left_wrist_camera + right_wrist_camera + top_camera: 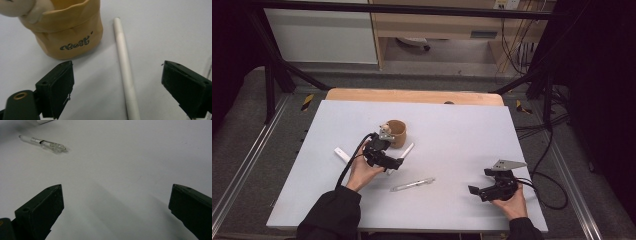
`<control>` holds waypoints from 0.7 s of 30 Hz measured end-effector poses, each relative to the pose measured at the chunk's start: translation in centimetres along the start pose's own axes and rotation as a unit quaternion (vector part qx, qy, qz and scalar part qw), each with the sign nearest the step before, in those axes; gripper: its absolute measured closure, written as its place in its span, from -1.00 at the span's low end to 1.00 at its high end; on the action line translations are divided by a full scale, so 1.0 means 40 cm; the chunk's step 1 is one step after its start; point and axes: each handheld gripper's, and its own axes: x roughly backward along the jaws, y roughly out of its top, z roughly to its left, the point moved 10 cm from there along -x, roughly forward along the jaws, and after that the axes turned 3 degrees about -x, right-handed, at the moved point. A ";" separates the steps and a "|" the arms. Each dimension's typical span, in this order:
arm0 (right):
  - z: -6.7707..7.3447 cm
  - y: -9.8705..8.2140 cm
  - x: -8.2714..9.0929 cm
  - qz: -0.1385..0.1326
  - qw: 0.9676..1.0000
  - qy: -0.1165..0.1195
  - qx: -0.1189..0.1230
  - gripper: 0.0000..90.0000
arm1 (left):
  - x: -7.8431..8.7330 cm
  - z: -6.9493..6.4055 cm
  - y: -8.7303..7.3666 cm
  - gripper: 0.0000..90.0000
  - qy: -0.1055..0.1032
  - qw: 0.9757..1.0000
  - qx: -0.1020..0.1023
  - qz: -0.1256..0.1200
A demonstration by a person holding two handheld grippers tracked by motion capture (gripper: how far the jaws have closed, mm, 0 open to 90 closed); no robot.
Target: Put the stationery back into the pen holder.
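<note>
White pen (125,72) between wide jaws, lower end cut off, pouch (67,32) top cropped

This looks like a lab or recording room set up for tests, not a home. Beyond the left claw (401,163), past the far edge of the white desk (462,130), a black metal frame (272,75) stands around the work area, with pale cabinets (322,35) behind it. To the far side of the right claw (473,190), loose black cables (552,165) trail over grey floor mats (242,120) edged with metal rails (579,200).
</note>
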 end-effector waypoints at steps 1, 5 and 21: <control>0.000 0.000 0.000 0.000 1.000 -0.001 -0.001 -0.99 | -0.006 -0.003 0.001 -0.72 0.000 1.000 0.002 0.001; -0.001 0.000 0.000 0.001 1.000 -0.001 -0.001 -0.99 | -0.023 -0.010 0.002 -0.60 -0.003 1.000 -0.001 0.012; 0.000 -0.002 0.001 0.002 1.000 -0.002 0.001 -0.99 | -0.061 -0.023 0.007 0.22 0.002 0.999 0.006 0.032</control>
